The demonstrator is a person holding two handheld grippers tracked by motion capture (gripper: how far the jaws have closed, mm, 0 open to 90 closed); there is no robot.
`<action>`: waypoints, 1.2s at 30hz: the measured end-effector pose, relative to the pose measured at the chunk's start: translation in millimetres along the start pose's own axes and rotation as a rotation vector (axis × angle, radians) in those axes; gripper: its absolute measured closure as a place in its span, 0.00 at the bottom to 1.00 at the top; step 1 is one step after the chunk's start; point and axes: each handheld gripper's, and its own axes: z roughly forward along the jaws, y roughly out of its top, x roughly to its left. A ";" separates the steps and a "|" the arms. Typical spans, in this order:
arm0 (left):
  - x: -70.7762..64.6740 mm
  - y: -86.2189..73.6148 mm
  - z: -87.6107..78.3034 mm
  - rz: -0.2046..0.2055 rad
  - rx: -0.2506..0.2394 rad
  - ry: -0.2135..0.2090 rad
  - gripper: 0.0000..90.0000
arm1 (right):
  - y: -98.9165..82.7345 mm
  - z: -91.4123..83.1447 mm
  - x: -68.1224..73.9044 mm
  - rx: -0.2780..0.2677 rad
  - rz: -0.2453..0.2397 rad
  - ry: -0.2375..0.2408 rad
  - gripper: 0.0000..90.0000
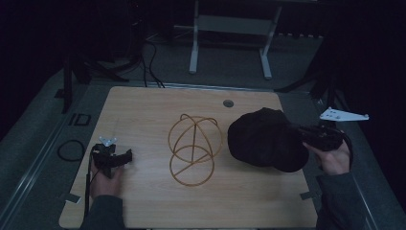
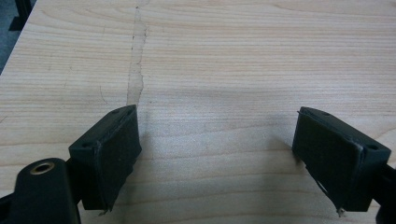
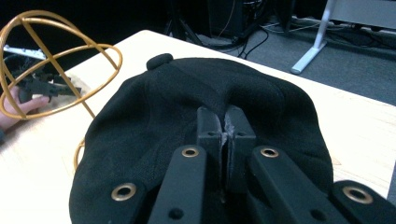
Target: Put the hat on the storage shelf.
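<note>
A black cap (image 1: 265,139) lies on the right side of the wooden table (image 1: 143,110). My right gripper (image 1: 299,134) comes in from the right and is shut on a fold of the cap's fabric; in the right gripper view the jaws (image 3: 226,114) pinch the cloth of the cap (image 3: 154,121). A golden wire hat stand (image 1: 194,148) sits in the middle of the table, also seen as a wire dome (image 3: 56,60). My left gripper (image 1: 125,157) rests at the table's left, open, with bare wood between its jaws (image 2: 217,114).
A small grey grommet (image 1: 228,103) is set in the table's far edge. White desk legs (image 1: 230,33) and cables stand on the floor behind. A black cable loop (image 1: 71,149) lies off the table's left side.
</note>
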 end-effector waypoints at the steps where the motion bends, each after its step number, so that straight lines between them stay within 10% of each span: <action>1: 0.0 0.0 0.0 0.000 0.000 -0.001 0.16 | 0.3 -1.1 -0.6 -0.003 0.004 -0.001 0.97; 36: -0.4 0.1 0.4 -0.003 -0.004 0.001 0.16 | 26.2 -8.9 4.8 -0.099 0.041 -0.001 0.97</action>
